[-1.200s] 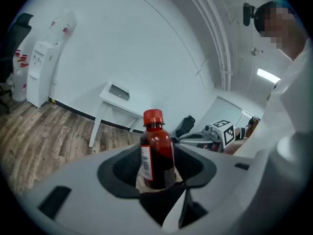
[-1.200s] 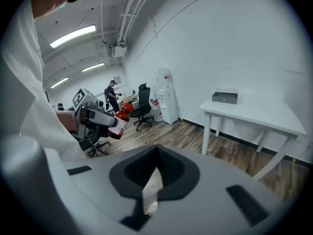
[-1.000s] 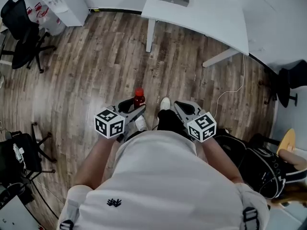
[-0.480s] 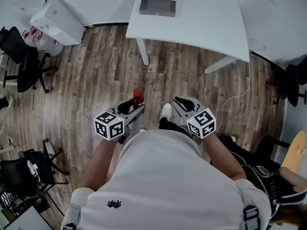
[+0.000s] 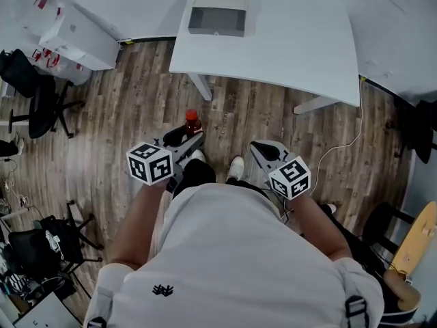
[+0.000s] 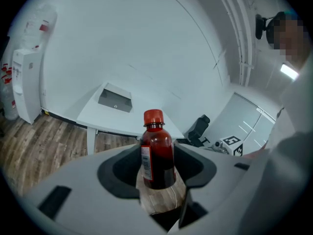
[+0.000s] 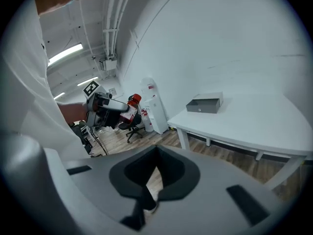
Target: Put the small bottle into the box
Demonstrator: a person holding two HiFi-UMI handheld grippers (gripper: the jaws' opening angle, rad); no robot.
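The left gripper (image 5: 189,139) is clenched on the small bottle (image 6: 157,153), its jaws pressing the sides of the dark red body; the bottle stands upright with its red cap on top, held in the air over the wooden floor (image 5: 136,108). The right gripper (image 7: 156,152) is just to the right of it, jaws together with nothing between them. A white shoe (image 5: 235,167) of the person shows on the floor between the two grippers. Farther off stands the white surface (image 5: 300,39). The grey box (image 5: 217,20) lies open on its far left part, well apart from the bottle. A black office chair (image 5: 41,104) stands at the far left.
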